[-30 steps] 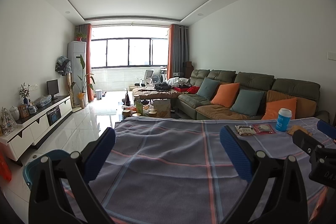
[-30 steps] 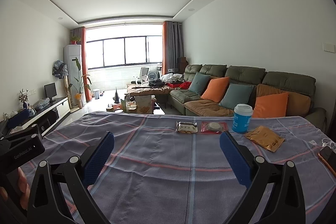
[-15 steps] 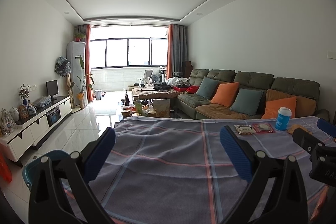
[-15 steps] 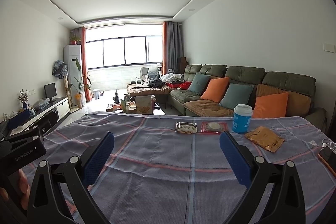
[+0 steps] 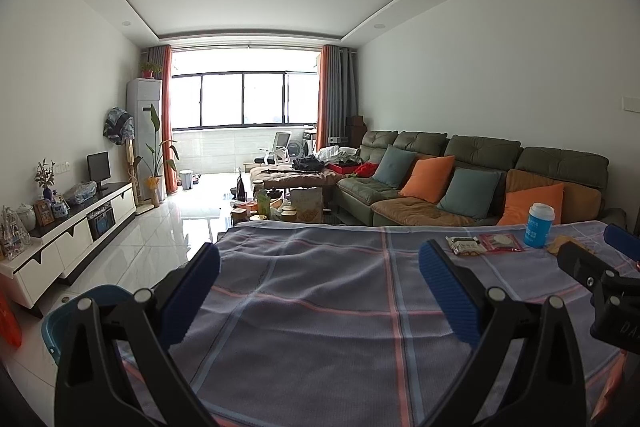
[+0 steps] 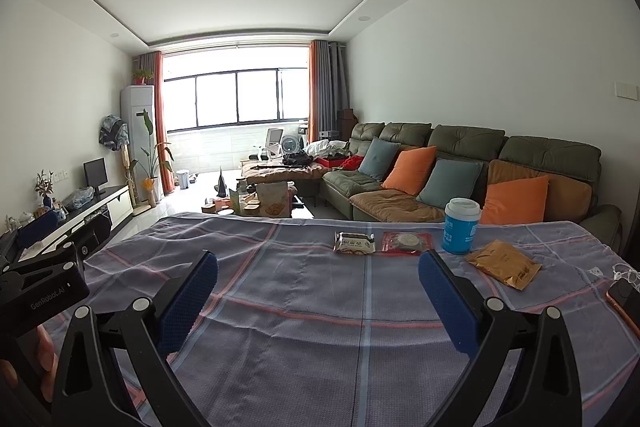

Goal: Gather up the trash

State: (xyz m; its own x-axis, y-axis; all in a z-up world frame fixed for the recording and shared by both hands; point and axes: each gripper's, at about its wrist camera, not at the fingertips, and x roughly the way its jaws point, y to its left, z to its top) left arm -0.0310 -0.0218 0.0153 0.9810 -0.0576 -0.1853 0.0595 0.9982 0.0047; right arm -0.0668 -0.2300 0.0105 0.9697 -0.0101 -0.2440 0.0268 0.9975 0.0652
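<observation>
On the far side of the cloth-covered table (image 6: 304,299) lie a brown snack packet (image 6: 355,242), a red packet (image 6: 407,241), a blue cup with a white lid (image 6: 461,225) and a gold foil pouch (image 6: 503,263). The same packet (image 5: 463,245), red packet (image 5: 501,242) and cup (image 5: 540,225) show at the right of the left wrist view. My right gripper (image 6: 318,301) hovers open over the cloth, well short of them. My left gripper (image 5: 319,301) is open too, nothing between its fingers. A blue bin (image 5: 66,319) stands on the floor at the table's left.
A phone (image 6: 626,301) with a white cable lies at the table's right edge. Beyond the table are a green sofa (image 6: 472,163) with cushions, a cluttered coffee table (image 6: 264,203) and a white TV cabinet (image 5: 68,239). A hand (image 6: 44,359) holds the left gripper.
Both views have barely shifted; the left wrist view has drifted slightly, and both grippers stay open and empty.
</observation>
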